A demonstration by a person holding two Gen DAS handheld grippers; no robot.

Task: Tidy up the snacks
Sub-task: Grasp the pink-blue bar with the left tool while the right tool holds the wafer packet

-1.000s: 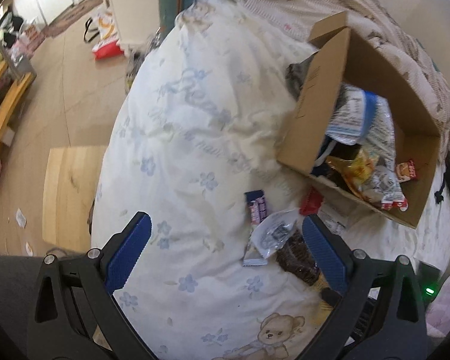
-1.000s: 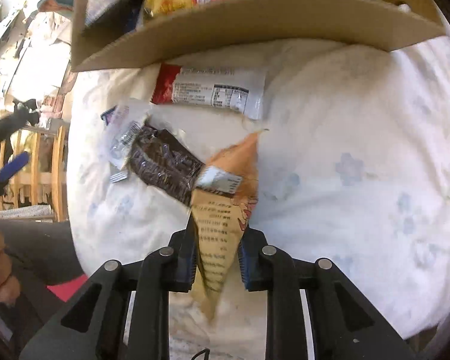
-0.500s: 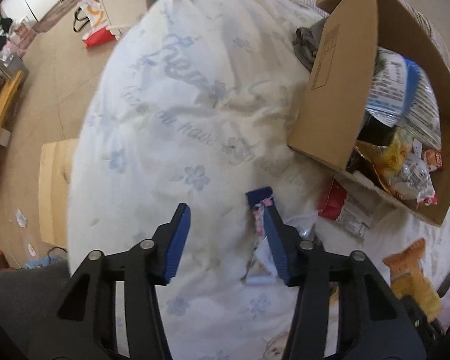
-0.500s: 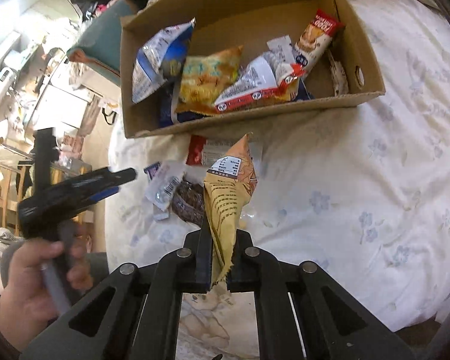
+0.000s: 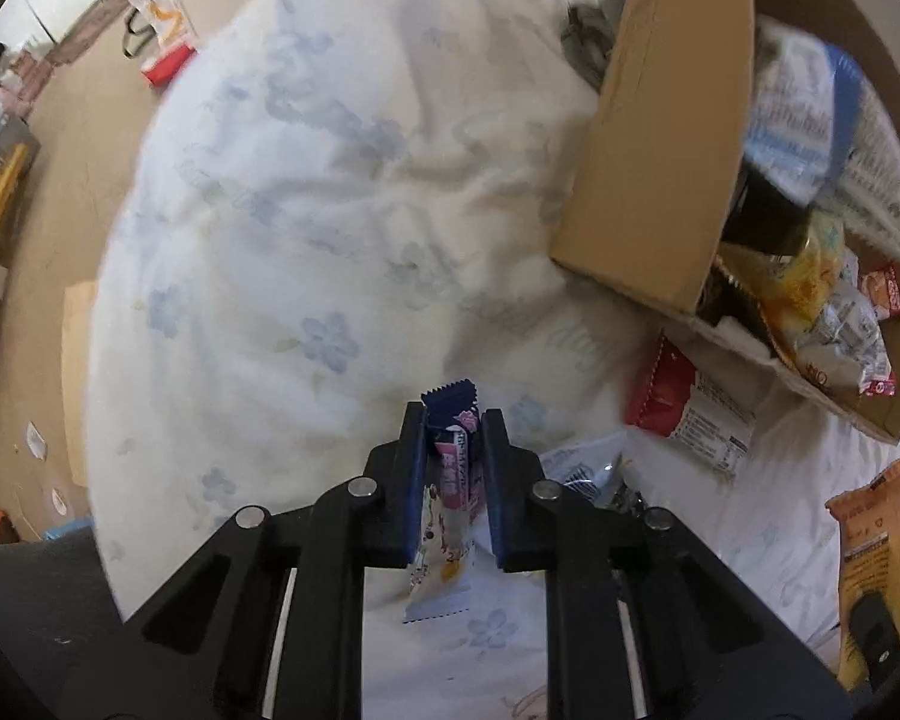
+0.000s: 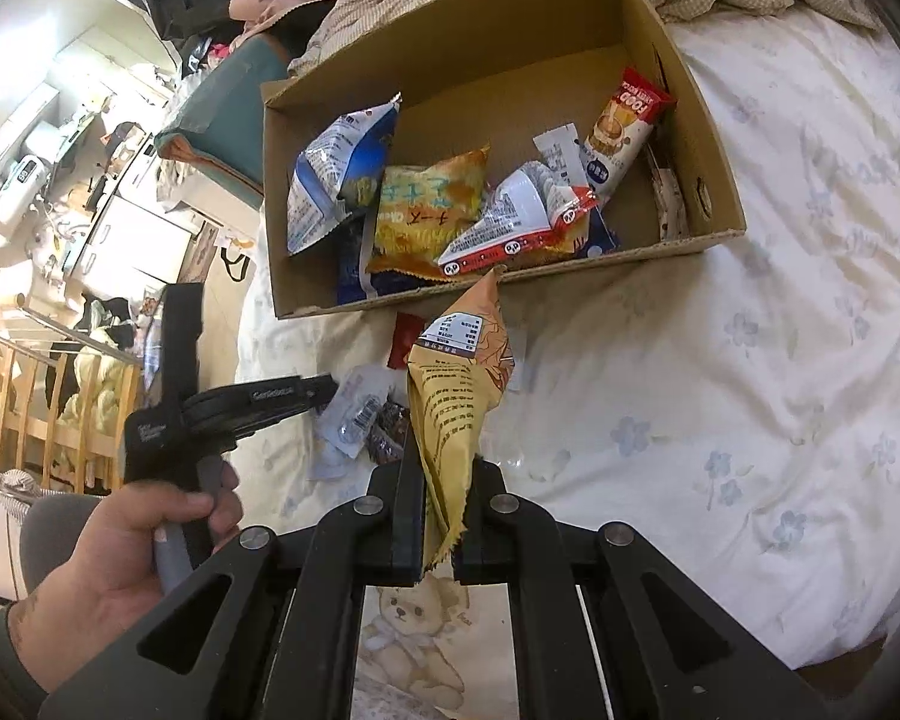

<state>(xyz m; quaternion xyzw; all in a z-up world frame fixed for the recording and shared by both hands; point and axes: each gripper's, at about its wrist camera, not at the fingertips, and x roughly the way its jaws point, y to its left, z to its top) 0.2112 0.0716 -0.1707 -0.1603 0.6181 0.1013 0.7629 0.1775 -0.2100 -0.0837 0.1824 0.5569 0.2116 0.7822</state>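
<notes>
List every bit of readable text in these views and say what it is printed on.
"FOOD": red-topped snack bar in the cardboard box.
"チーズ", seen upside down: yellow snack bag.
Orange packet in the right gripper: print too small to read.
Pink bar in the left gripper: blurred.

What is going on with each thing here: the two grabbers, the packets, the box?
left gripper: shut on the pink and blue snack bar.
right gripper: shut on the orange snack packet, held up in front of the box.
cardboard box: open, partly filled with snacks.
red and white packet: lying on the bedspread beside the box.
clear wrapper: lying on the bedspread.
</notes>
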